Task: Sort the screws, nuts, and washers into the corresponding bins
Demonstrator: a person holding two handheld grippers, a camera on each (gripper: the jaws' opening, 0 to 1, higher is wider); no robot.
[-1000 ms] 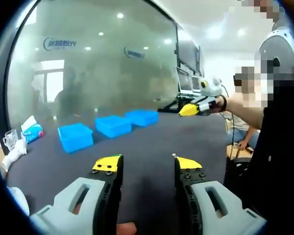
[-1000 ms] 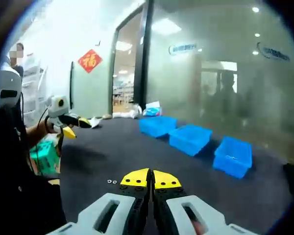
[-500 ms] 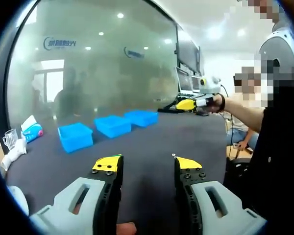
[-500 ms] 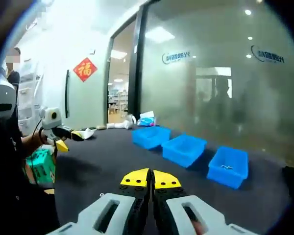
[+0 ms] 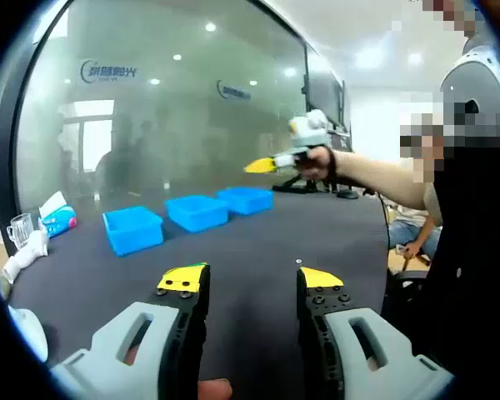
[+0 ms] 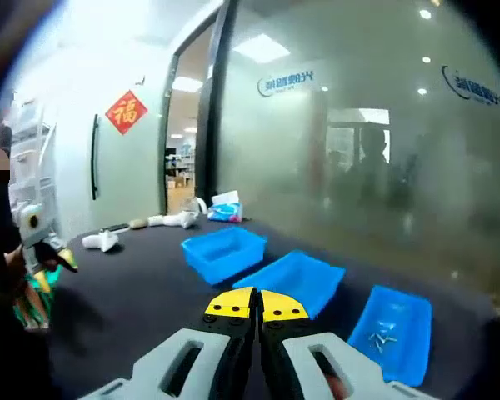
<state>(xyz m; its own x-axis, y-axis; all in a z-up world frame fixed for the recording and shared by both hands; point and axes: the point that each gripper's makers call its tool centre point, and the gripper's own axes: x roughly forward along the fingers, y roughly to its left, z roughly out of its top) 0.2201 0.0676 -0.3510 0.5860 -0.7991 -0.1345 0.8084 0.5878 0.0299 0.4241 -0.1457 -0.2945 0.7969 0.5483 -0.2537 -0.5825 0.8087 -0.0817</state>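
Right gripper raised and carried toward bins since earlier frame; jaws closed, contents not discernible. Middle bin lies just ahead of jaws. Left gripper held apart, jaws open, empty, over tabletop.

Both grippers up, left parted, right closed.
Left gripper low in the left gripper view, yellow-tipped jaws wide apart, nothing between them; a fingertip shows at the bottom edge between the grey bodies. Right gripper in the right gripper view, yellow tips pressed together, nothing visibly pinched. In the left gripper view the person's right arm reaches out from the right, hand raised, holding the right gripper with its yellow tip pointing left.
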